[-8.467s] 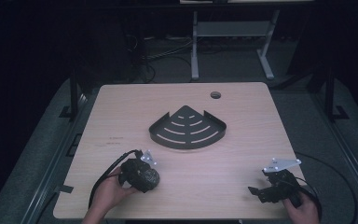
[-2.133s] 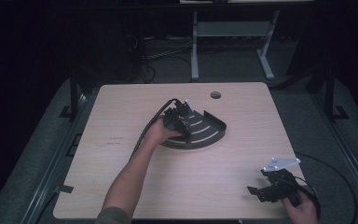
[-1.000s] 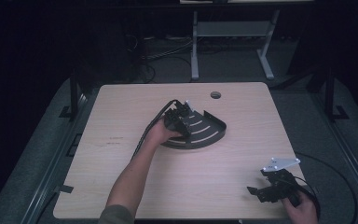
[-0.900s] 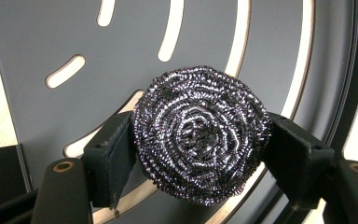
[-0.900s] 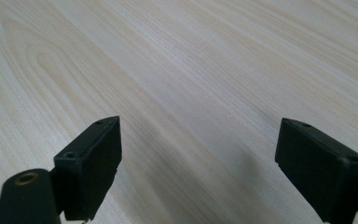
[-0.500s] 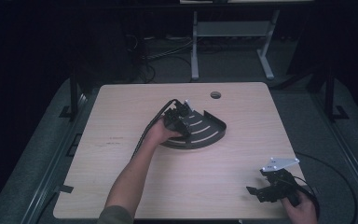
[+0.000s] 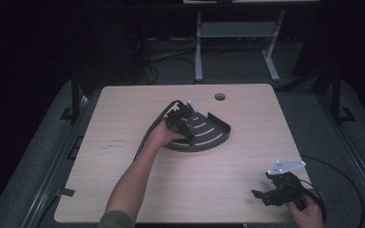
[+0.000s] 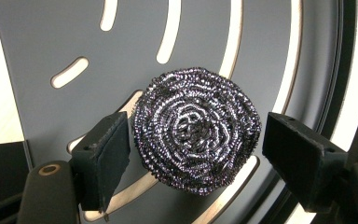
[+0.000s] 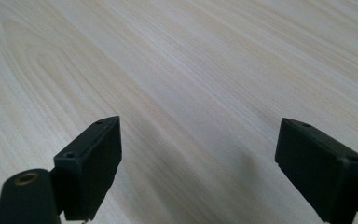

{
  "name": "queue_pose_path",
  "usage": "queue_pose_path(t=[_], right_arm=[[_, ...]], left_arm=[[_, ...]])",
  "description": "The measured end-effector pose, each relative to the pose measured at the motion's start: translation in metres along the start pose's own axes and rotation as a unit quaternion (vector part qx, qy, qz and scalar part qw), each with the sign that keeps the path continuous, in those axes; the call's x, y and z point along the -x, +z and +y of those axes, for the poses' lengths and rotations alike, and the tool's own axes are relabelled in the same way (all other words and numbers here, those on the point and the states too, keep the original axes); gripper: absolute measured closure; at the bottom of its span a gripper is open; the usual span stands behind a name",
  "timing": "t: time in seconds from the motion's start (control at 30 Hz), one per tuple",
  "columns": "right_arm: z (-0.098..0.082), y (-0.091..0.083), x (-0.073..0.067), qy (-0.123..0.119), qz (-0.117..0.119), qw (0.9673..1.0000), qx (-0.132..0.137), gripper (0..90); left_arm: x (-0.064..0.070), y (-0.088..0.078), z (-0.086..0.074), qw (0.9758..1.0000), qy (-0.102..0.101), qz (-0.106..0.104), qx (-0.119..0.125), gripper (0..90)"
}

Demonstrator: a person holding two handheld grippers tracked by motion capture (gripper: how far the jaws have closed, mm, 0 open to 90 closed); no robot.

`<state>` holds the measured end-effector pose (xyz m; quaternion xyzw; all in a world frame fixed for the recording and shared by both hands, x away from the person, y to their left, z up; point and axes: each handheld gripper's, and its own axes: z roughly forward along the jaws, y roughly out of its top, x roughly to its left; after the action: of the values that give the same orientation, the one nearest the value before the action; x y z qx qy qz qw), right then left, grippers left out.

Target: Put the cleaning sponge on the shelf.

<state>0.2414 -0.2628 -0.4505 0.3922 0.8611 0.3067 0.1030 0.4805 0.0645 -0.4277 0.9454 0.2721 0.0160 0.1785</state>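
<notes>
Steel scourer point(image 8: 196, 135) between left gripper point(image 8: 193, 158) jaws
Jaws wide, slim gaps each side; rack point(image 8: 51, 42) rim beyond the right jaw.

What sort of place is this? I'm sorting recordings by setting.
Probably a lab or test workshop, not a home: a bare light wooden table with a cable hole, grey metal frame stand behind, loose cables on grey carpet.

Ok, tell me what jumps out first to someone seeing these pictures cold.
The steel wool scourer draws the eye first: a shiny coiled puck lying on the dark slotted corner shelf, between the open jaws of the left gripper, with small gaps either side. In the high view that shelf sits mid-table with a hand reaching onto it. The right gripper rests open over bare wood near the table's front right corner.
</notes>
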Motion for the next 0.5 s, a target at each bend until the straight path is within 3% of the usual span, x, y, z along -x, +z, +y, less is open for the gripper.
queue_pose_path(t=[0.5], right_arm=[[0.002,0.001,-0.004,-0.006,-0.001,1.0000,-0.001,14.3]], left_arm=[[0.007,-0.017,-0.008,0.9999,0.003,0.007,0.014,22.4]])
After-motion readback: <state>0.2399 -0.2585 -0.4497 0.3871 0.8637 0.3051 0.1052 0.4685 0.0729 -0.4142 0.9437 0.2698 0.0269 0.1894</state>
